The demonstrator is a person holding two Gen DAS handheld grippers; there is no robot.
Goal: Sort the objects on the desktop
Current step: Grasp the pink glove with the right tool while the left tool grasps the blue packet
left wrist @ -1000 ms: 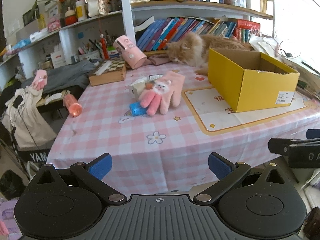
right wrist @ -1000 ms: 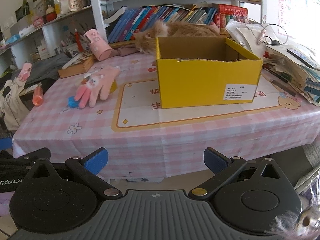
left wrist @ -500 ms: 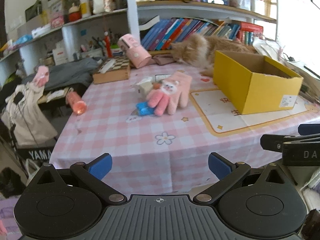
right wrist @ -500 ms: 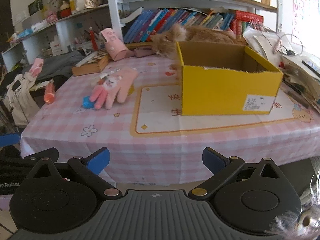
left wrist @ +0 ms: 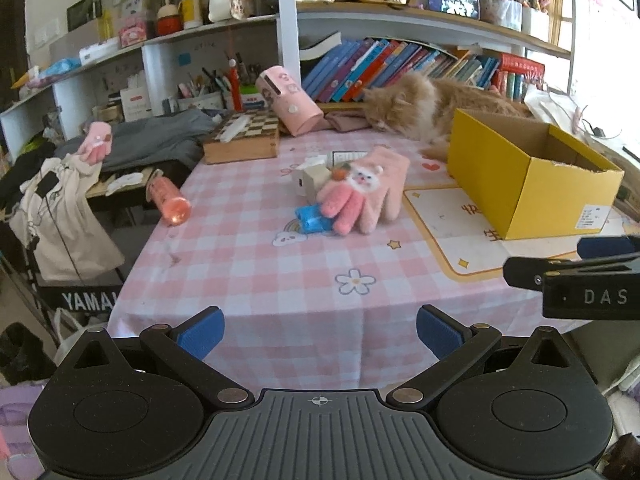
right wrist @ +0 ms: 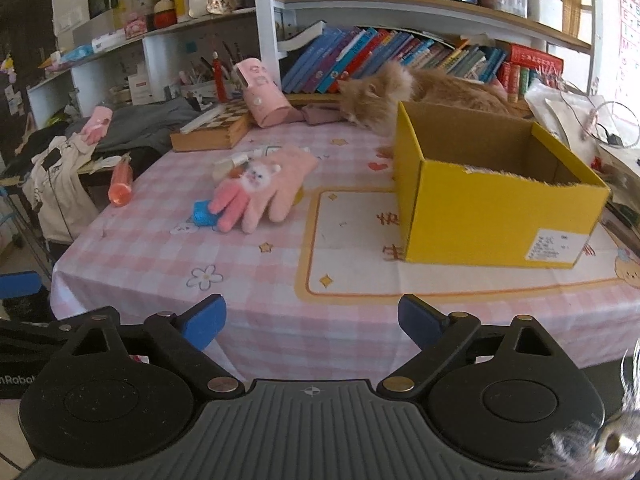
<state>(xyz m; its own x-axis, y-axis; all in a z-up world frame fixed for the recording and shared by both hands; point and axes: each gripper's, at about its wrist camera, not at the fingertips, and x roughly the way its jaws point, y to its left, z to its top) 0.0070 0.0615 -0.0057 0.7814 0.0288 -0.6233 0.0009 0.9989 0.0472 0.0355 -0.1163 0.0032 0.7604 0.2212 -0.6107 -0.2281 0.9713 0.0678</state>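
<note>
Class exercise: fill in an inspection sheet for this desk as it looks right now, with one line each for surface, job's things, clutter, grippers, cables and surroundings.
Surface: table under a pink checked cloth with a printed mat.
Job's things: pink glove lying over a blue item and a white box; orange bottle on its side at the table's edge; open yellow box, no contents visible.
Clutter: chessboard box, tilted pink case, cat lying behind the yellow box.
Grippers: left gripper open, nothing between its fingers; right gripper wide, jaws closing, nothing between them.
Cables: wires on the papers beside the yellow box.
Surroundings: bookshelves, clothes on a chair.
</note>
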